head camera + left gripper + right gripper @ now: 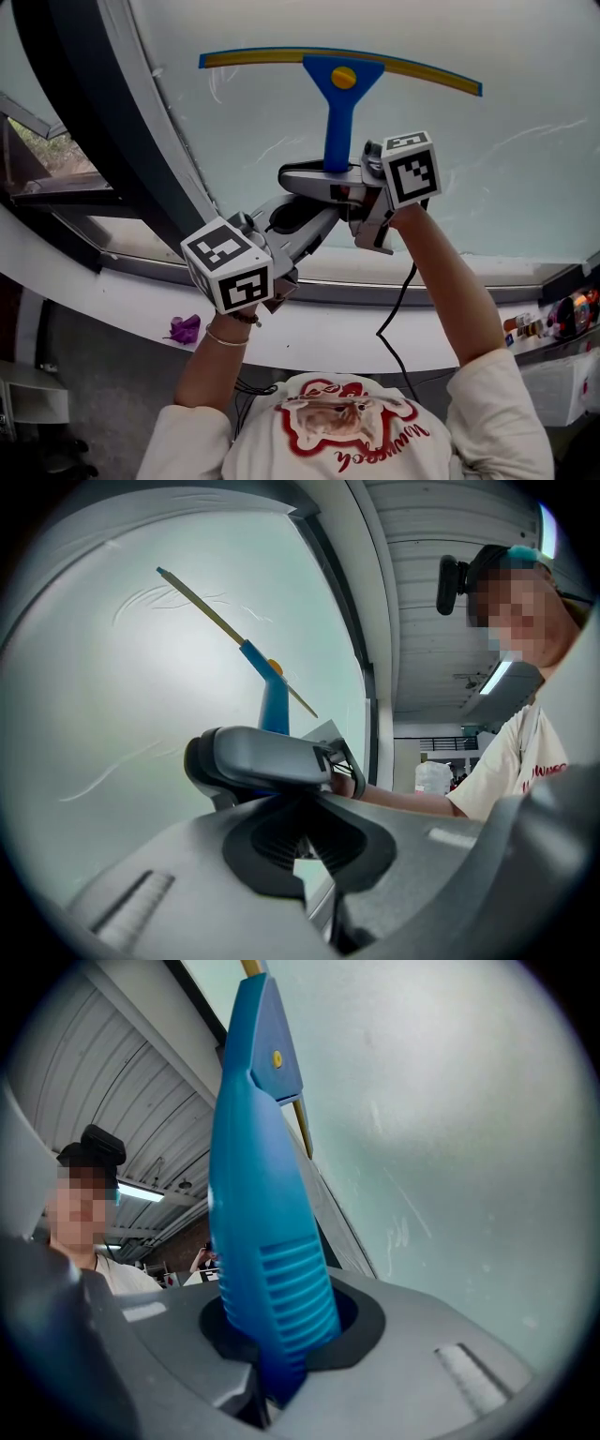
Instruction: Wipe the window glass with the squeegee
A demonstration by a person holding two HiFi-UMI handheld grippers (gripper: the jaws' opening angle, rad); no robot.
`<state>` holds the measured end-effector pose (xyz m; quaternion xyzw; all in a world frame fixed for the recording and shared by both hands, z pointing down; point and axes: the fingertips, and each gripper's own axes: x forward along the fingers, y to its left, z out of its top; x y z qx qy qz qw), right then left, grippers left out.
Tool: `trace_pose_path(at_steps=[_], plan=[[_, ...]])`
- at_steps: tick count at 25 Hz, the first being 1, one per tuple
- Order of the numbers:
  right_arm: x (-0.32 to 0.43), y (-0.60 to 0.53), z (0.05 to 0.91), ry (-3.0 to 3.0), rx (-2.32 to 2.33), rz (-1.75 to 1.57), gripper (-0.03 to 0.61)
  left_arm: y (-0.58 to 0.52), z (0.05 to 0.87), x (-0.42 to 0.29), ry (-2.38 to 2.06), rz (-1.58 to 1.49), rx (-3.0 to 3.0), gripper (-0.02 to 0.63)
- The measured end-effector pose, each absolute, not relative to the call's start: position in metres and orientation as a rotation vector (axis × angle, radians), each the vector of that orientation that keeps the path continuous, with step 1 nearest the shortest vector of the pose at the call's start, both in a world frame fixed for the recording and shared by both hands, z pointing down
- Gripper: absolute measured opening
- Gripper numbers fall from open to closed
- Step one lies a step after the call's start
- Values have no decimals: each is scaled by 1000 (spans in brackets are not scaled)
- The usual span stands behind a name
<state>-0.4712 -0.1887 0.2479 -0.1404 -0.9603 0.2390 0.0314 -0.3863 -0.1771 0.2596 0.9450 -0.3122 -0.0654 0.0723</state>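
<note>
A blue squeegee [339,131] with a yellow-and-blue blade [281,56] stands upright against the window glass [487,169], blade on top. My right gripper [328,178] is shut on the lower end of its handle; in the right gripper view the ribbed handle [267,1232] sits between the jaws of that gripper [272,1363]. My left gripper [295,217] is just below and to the left of the right one, jaws together with nothing in them. In the left gripper view, beyond the left gripper [305,855], a grey finger [267,757] of the right gripper shows, with the squeegee [274,700] above it.
A dark window frame [103,122] runs diagonally on the left. A white sill [328,328] lies below the glass. A purple cloth [185,329] lies near its left end. A black cable [394,319] hangs from the right gripper. Small items [562,314] sit at far right.
</note>
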Motion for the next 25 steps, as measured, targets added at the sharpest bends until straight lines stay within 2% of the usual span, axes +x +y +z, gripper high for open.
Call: trace_pose_path(at_steps=[25], plan=[[-471, -181, 324, -2882, -459, 908, 86, -169, 331, -385, -923, -197, 2701, 0]])
